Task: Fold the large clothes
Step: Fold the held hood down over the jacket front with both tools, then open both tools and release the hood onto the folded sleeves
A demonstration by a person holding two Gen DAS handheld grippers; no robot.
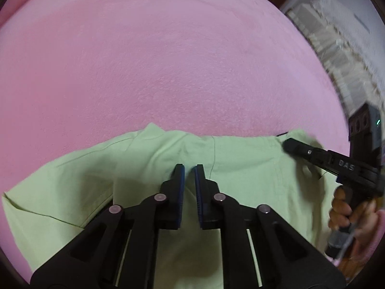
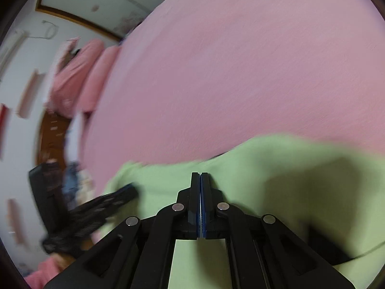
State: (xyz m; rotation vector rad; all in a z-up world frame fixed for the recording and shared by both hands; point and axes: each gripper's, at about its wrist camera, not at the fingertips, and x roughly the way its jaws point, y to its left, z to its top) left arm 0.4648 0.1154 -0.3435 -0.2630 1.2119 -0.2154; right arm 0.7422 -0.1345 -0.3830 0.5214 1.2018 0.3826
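One light green garment [image 1: 149, 168], lying on a pink bed [image 1: 168, 60] at its near edge, long axis running left to right, far hem roughly straight across; one sleeve-like flap spreading to the near left. Several folds and seams visible across the cloth, which end is the collar not clear.

Left tongs [image 1: 189, 168] over the middle of the garment, pads slightly apart, nothing between them. Right tongs [image 2: 200, 174] pressed together over the green cloth [image 2: 288, 180], no fabric seen between the pads; in the left view the same tool [image 1: 291, 145] coming in from the right, tip at the garment's far right corner, gripped by a hand [image 1: 346, 212].

Beyond the bed: two pink pillows [image 2: 81, 82] far left, white wall, wooden trim, much of it blurred
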